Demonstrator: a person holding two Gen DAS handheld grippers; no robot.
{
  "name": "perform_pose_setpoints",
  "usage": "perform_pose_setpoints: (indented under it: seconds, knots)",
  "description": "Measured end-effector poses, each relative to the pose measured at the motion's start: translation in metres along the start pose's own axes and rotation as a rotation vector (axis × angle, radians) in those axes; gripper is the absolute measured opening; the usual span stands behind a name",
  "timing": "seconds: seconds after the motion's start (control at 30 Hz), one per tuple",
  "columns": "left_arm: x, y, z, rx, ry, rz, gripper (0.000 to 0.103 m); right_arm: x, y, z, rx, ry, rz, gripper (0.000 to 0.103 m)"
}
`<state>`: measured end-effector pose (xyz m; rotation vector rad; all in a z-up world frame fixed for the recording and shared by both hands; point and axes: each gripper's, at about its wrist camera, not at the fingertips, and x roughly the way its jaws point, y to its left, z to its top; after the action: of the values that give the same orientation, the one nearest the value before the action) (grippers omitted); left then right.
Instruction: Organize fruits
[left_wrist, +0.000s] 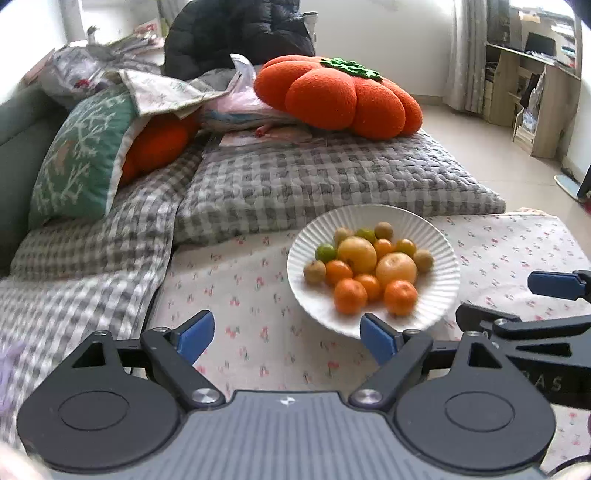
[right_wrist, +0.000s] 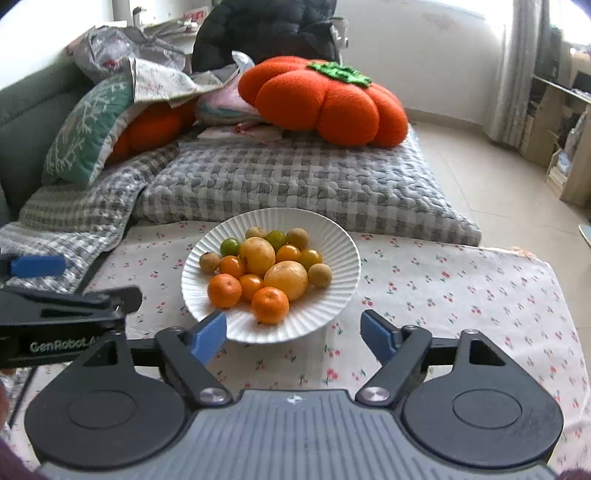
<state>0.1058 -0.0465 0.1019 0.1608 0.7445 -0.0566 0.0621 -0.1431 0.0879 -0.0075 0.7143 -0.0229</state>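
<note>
Fruits (right_wrist: 264, 273) fill the plate (right_wrist: 332, 236); both tools, left (left_wrist: 286, 338) and right (right_wrist: 293, 334), angled downward (jaws apart, empty).

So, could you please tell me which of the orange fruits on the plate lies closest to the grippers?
The mandarin at the front of the white plate, nearest its near rim. The other orange fruits sit farther back, beside the two large yellow fruits.

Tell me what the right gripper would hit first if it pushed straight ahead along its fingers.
Most likely the near rim of the white plate. The right gripper is open and empty, and the plate lies between its fingers' lines, slightly left. Depth is unclear; angled downward, it might meet the floral cloth first.
</note>
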Motion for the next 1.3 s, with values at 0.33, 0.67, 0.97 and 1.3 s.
perform_pose_setpoints:
  seconds: [0.33, 0.67, 0.97, 1.3]
  knots:
    - [-0.074, 0.004, -0.039, -0.043, -0.076, 0.003, 0.096, -0.068, 0.001, -0.029, 0.062, -0.019, 0.042, 0.092]
    - [-0.111, -0.003, -0.072, 0.001, -0.155, 0.016, 0.097, -0.089, -0.004, -0.054, 0.108, -0.013, 0.034, 0.097]
    - [-0.126, -0.005, -0.081, 0.034, -0.234, 0.027, 0.097, -0.106, 0.006, -0.066, 0.039, -0.068, 0.018, 0.101]
    - [-0.120, -0.002, -0.084, 0.012, -0.208, 0.006, 0.097, -0.104, 0.010, -0.069, 0.004, -0.085, -0.009, 0.101]
